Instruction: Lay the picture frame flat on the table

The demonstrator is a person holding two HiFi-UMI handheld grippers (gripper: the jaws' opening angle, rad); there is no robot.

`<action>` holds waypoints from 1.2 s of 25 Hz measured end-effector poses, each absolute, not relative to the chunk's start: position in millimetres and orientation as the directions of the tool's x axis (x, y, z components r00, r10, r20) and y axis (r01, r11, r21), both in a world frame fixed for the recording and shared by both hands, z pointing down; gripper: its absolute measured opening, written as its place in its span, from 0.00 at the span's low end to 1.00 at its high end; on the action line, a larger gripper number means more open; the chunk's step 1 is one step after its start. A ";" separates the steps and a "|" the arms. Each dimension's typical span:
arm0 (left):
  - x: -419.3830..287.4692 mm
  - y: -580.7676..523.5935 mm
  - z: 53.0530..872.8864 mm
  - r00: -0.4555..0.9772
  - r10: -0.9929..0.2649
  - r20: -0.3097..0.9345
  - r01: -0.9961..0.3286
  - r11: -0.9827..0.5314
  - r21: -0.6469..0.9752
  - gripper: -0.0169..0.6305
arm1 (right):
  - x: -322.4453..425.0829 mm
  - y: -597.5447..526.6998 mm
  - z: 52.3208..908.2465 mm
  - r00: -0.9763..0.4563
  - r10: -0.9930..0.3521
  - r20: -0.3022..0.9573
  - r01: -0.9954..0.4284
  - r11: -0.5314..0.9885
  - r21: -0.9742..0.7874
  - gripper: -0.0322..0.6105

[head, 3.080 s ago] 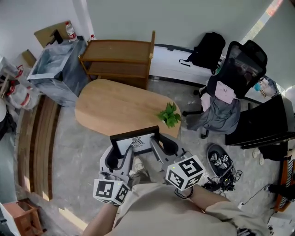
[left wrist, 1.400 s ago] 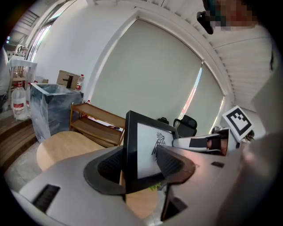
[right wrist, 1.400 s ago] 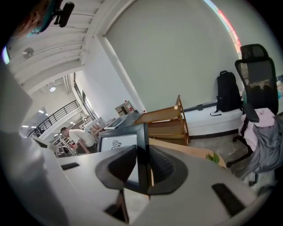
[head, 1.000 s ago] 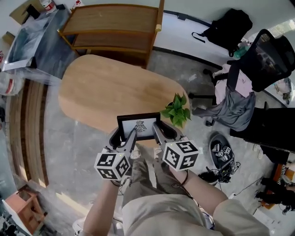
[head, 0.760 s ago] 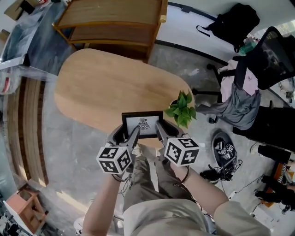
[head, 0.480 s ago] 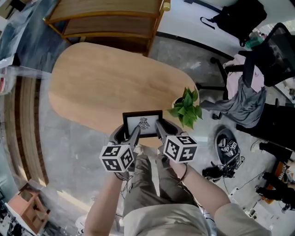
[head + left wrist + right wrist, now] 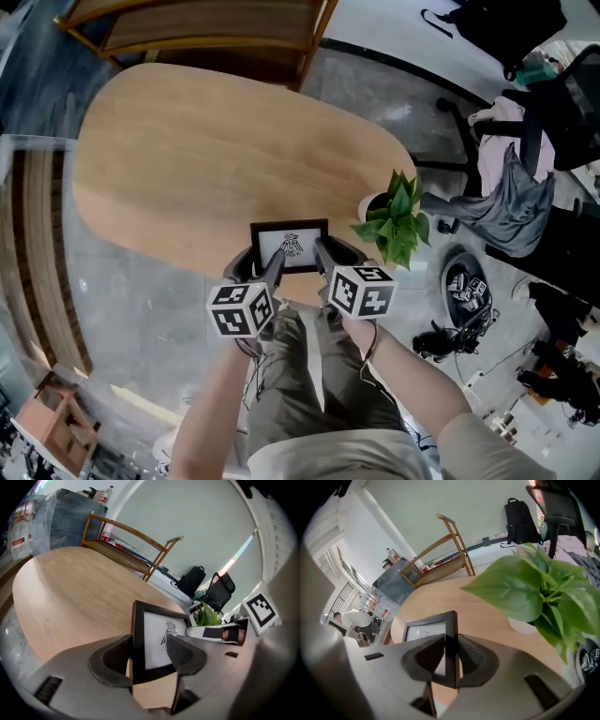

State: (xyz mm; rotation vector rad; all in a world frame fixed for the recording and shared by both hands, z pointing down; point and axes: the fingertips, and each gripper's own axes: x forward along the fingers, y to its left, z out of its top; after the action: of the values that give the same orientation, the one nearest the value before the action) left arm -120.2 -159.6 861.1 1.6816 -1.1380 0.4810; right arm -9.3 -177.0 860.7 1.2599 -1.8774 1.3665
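Picture frame (image 7: 289, 246) is standing upright at the near edge of the wooden table (image 7: 216, 141), near the potted plant (image 7: 398, 220). Left gripper (image 7: 149, 652) is clamped tight on its left side and right gripper (image 7: 451, 657) on its right side.

two grey moulded tools are seen in the head view. on the left tool (image 7: 265, 259) a white cube (image 7: 241, 308) with black square markers is carried, at 7 o'clock from the middle. on the right tool (image 7: 330, 253) a like marker cube (image 7: 362, 291) is set at 5 o'clock. in the gripper views the left tool (image 7: 149, 644) and the right tool (image 7: 450, 644) are shown as smooth grey shells lined with dark ribbed pads (image 7: 185, 654). olive-grey trousers (image 7: 309, 394) are worn, running toward 6 o'clock. a pale beige top (image 7: 328, 464) is seen at the bottom edge. a thin dark cord (image 7: 367, 345) is looped by the right wrist.
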 end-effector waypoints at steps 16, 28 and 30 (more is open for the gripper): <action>-114.8 -144.6 949.0 0.394 -0.349 0.850 -0.910 -0.019 0.414 0.38 | -6.0 -168.0 946.5 -0.425 -0.314 0.849 -0.905 0.142 -0.401 0.17; -121.5 -146.5 946.1 0.333 -0.380 0.863 -0.934 -0.008 0.357 0.38 | 4.2 -161.1 961.7 -0.353 -0.312 0.882 -0.933 0.188 -0.308 0.21; -126.1 -146.0 938.5 0.321 -0.389 0.863 -0.939 -0.010 0.345 0.38 | 7.8 -159.7 955.8 -0.351 -0.311 0.883 -0.933 0.192 -0.303 0.20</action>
State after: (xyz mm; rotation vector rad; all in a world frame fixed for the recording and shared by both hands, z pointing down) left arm -126.1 -146.0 938.5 1.5865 -1.2392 0.6885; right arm 7.8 -159.7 955.8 1.1706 -1.7879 1.1598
